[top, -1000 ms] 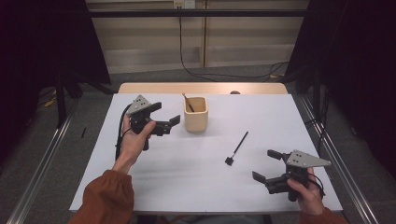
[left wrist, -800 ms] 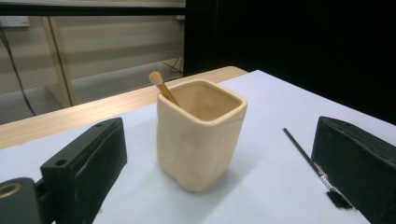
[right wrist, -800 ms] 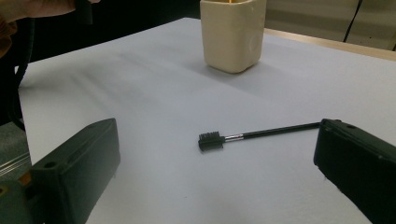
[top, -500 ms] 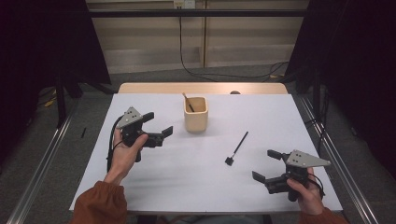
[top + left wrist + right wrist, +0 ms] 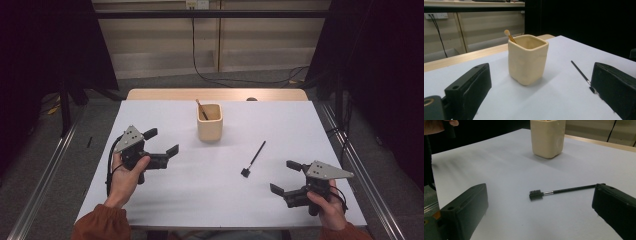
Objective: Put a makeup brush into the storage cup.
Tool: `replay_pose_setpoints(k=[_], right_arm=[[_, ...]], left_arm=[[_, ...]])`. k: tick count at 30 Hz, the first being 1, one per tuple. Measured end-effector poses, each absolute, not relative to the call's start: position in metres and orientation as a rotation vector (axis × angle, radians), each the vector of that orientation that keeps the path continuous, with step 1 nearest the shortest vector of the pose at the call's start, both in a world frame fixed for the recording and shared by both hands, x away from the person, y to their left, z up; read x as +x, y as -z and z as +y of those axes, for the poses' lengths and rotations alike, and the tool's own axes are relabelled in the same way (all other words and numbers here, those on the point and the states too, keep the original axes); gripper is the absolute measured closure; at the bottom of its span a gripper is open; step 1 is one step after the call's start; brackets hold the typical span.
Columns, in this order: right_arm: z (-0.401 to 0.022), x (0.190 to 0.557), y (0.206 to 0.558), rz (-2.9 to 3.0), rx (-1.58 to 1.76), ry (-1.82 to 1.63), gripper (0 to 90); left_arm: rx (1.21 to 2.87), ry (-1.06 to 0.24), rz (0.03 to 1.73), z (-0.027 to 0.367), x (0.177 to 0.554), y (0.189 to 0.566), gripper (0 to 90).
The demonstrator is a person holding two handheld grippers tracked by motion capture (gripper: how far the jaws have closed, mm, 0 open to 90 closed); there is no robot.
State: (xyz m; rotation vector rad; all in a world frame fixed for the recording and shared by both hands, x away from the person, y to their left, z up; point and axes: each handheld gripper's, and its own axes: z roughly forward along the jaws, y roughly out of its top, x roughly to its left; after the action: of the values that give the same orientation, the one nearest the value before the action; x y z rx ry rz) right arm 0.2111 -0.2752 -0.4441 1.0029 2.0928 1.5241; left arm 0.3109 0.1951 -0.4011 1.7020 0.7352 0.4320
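Note:
A cream square cup [image 5: 209, 122] [image 5: 527, 58] [image 5: 547, 137] stands on the white table [image 5: 210, 195] at mid-back, with a wooden stick [image 5: 201, 109] [image 5: 509, 37] leaning inside it. A thin black brush [image 5: 253, 158] [image 5: 559, 191] [image 5: 581, 74] lies flat to the cup's right, bristle end toward the person. My left gripper [image 5: 161, 143] [image 5: 541, 92] hovers left of the cup, open and holding nothing. Near the front right edge, my right gripper [image 5: 285, 177] [image 5: 539, 212] sits low, open, its jaws pointing at the brush head.
A wooden strip [image 5: 215, 94] borders the table's far edge. Metal rails [image 5: 360, 165] run along both sides on the floor. Cables [image 5: 210, 75] hang from a wall socket behind. Dark curtains flank the scene.
My left gripper has drawn back from beside the cup, moving left and toward the person, still open. The right gripper and the brush have stayed put.

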Motion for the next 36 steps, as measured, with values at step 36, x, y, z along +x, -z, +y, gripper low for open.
replay_pose_setpoints(k=[36], right_arm=[[-0.276,0.213,0.444,2.077,1.01,-1.526,0.0]], left_arm=[[1.648,-0.489,0.814,0.237,0.244,0.427,2.5]])
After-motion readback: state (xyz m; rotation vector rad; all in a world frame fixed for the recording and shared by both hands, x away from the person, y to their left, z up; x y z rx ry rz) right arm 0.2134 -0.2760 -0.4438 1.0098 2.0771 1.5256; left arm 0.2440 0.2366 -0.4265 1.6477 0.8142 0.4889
